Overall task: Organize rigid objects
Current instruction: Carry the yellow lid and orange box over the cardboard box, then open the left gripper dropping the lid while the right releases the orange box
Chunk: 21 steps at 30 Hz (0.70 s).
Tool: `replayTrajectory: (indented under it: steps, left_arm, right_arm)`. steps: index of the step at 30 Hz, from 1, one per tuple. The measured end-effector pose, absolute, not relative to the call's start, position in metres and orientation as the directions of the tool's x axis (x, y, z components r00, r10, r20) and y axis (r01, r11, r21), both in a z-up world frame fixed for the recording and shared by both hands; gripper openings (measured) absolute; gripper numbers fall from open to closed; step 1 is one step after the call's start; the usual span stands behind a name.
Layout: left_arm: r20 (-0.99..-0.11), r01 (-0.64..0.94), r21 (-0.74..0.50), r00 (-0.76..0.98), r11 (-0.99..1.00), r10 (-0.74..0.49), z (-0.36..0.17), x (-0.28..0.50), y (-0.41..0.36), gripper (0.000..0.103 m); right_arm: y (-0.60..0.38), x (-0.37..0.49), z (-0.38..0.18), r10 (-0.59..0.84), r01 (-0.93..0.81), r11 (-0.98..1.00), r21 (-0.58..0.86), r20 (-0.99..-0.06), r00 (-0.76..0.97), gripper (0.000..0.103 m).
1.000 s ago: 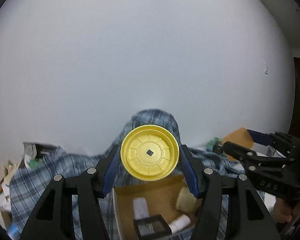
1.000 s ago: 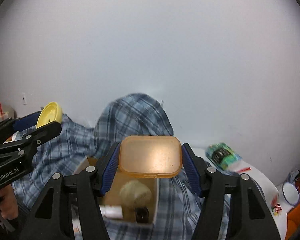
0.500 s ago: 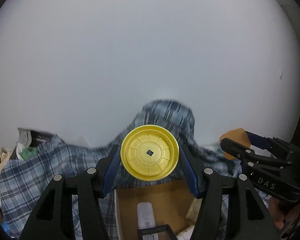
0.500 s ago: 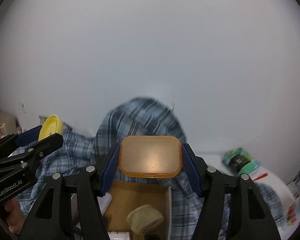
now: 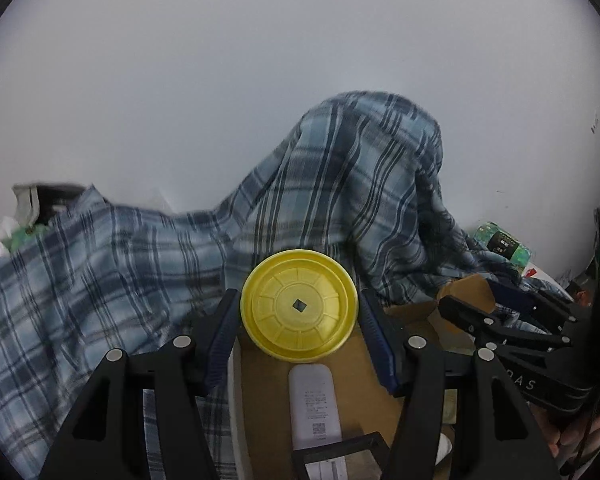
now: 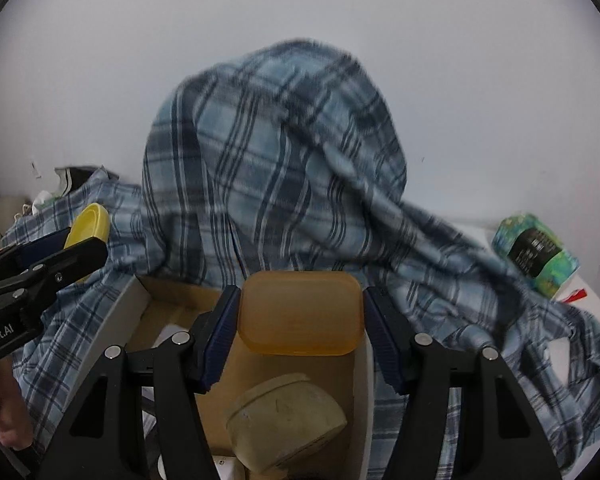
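Two views showed both loads poised over one cardboard box. From the left wrist, the left gripper (image 5: 299,336) had its fingers (image 5: 220,344) clamped on a yellow round lid (image 5: 299,316), held face-on above the box (image 5: 268,384); a white tube (image 5: 315,404) lay lengthwise directly below it, and a black frame (image 5: 340,446) sat nearer the camera. The right gripper (image 5: 476,304) hovered just to the right.

From the right wrist, an orange rectangular lid (image 6: 299,312) sat between that gripper's fingers (image 6: 384,344), its long side across them; the jaws were opening. An upturned beige bowl (image 6: 286,420) crowded the box floor beneath, and plaid cloth (image 6: 284,152) draped behind the far wall.
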<state>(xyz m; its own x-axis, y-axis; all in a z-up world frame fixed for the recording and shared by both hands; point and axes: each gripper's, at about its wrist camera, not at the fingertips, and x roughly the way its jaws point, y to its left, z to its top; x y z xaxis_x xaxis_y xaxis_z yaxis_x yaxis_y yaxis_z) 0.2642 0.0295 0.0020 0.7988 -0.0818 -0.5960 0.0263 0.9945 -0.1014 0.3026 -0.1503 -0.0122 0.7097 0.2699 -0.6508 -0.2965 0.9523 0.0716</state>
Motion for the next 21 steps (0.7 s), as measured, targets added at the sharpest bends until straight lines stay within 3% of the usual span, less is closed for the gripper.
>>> replayTrajectory:
  steps: [2, 4, 12, 21]
  left_arm:
    - [-0.603, 0.018, -0.120, 0.793, 0.993, -0.088, -0.001, 0.265, 0.031, 0.063]
    - [-0.590, 0.010, -0.117, 0.804, 0.993, -0.078, 0.003, 0.264, 0.033, 0.077]
    - [-0.520, 0.027, -0.090, 0.851, 0.996, -0.070, 0.039, 0.237, 0.028, 0.077]
    - [-0.441, 0.084, 0.011, 0.895, 0.996, -0.071, 0.082, 0.150, 0.021, 0.078]
  right_arm:
    - [-0.152, 0.305, -0.017, 0.280, -0.300, 0.950, 0.086, -0.662, 0.695, 0.072]
    - [-0.152, 0.306, -0.018, 0.285, -0.301, 0.949, 0.092, -0.660, 0.695, 0.074]
    - [-0.162, 0.292, 0.010, 0.295, -0.292, 0.950, 0.108, -0.613, 0.733, 0.075]
    - [-0.157, 0.239, 0.064, 0.332, -0.329, 0.939, 0.100, -0.513, 0.791, 0.075]
